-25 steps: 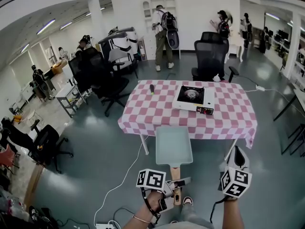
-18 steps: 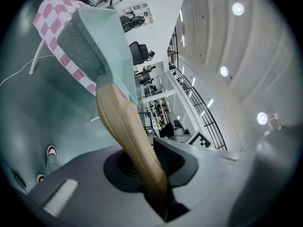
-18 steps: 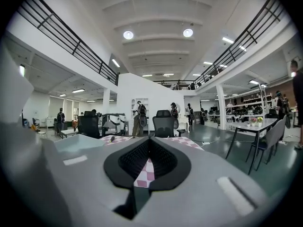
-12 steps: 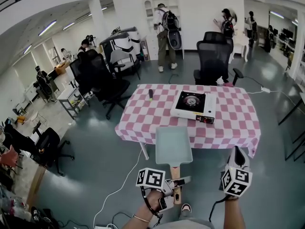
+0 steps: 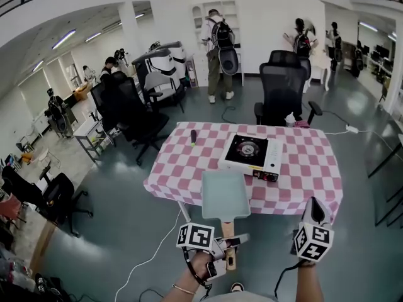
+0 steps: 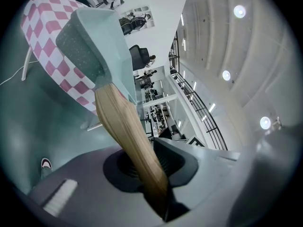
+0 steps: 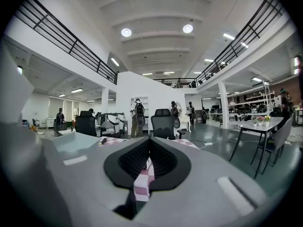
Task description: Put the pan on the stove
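Observation:
A square pale-green pan [image 5: 225, 194] with a wooden handle [image 5: 228, 228] hangs level in the air, its far edge over the front edge of the pink-checked table [image 5: 182, 175]. My left gripper [image 5: 230, 244] is shut on the handle [image 6: 132, 136], and the pan [image 6: 94, 41] stretches out ahead of it. A white portable stove [image 5: 249, 153] with a black top sits on the table beyond the pan. To the right of the pan my right gripper [image 5: 315, 209] is shut and holds nothing. In the right gripper view that gripper [image 7: 149, 145] points at the table.
A dark marker [image 5: 192, 136] lies near the table's far left corner. A black office chair [image 5: 283, 87] stands behind the table, and more chairs [image 5: 135, 109] are at its left. Several people stand at the back wall. A white cable [image 5: 151, 250] runs across the floor.
The table and stove have drawn nearer in the head view. Both grippers and the pan have moved forward, and the pan's far edge now overlaps the table's front edge.

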`<state>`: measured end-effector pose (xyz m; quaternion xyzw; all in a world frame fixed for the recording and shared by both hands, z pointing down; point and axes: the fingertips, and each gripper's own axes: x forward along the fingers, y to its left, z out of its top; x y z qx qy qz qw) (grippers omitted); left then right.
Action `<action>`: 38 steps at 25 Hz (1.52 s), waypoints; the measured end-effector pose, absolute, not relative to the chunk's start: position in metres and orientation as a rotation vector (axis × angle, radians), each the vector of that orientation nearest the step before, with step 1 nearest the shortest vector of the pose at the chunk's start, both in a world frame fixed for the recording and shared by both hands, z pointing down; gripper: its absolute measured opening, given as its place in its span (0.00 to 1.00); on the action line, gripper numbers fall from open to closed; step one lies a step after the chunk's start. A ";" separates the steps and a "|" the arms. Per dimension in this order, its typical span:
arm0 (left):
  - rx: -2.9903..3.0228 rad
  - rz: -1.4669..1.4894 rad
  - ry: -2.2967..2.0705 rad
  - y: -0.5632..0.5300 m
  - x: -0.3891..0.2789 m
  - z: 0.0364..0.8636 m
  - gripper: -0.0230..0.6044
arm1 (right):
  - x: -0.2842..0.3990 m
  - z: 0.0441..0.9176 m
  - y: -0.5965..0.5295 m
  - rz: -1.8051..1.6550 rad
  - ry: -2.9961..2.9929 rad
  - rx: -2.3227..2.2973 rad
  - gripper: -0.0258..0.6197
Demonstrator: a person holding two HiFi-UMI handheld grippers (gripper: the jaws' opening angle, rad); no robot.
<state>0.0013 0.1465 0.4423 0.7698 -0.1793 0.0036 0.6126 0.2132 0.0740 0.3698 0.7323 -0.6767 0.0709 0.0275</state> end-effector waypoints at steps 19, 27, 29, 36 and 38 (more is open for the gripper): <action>1.766 0.015 -0.428 0.056 0.016 0.446 0.13 | 0.243 0.404 -0.001 0.331 -2.060 2.269 0.06; 1.779 0.023 -0.390 -0.010 0.015 0.445 0.13 | 0.240 0.401 -0.060 0.321 -2.033 2.286 0.06; 1.785 0.022 -0.382 -0.030 0.014 0.441 0.13 | 0.238 0.396 -0.079 0.308 -2.033 2.288 0.06; 1.799 0.040 -0.362 -0.096 0.010 0.433 0.13 | 0.233 0.386 -0.142 0.302 -2.017 2.304 0.06; 1.801 0.043 -0.358 -0.115 0.009 0.431 0.13 | 0.233 0.385 -0.159 0.304 -2.009 2.310 0.06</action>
